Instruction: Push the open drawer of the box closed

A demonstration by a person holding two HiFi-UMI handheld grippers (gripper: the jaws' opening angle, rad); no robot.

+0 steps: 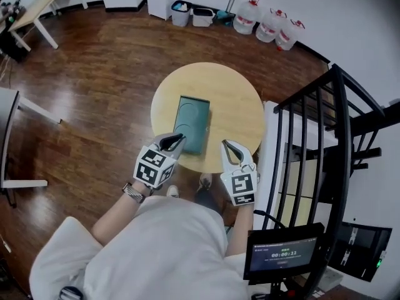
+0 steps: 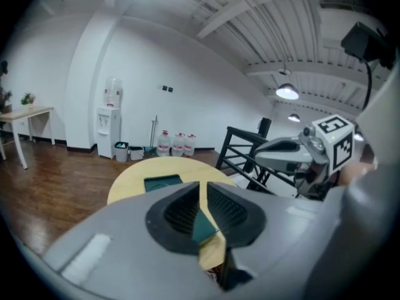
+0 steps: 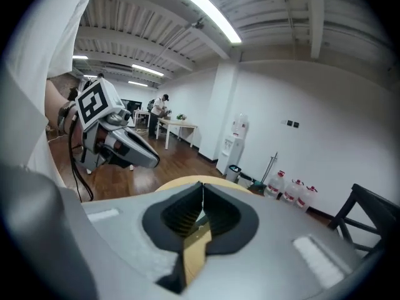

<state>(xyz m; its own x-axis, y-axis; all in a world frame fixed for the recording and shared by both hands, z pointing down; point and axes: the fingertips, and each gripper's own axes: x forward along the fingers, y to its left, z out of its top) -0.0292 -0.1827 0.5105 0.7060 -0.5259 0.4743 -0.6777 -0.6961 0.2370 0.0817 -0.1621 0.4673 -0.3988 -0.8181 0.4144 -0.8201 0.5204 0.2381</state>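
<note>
Box [image 1: 192,122] sits just beyond left claw [image 1: 180,140] (barely ajar, empty) and right claw [image 1: 227,144] (closed, empty).

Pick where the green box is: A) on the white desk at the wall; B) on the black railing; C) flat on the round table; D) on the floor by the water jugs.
C: the green box lies flat on the round table, near its middle.

table [image 1: 240,102]: right in front of me | box [image 1: 192,122]: on it, left of middle | my left gripper [image 1: 172,144]: over the box's near left corner | my right gripper [image 1: 230,149]: right of the box, apart from it | railing [image 1: 315,136]: just right of the table | water jugs [image 1: 269,25]: way behind, along the wall
</note>
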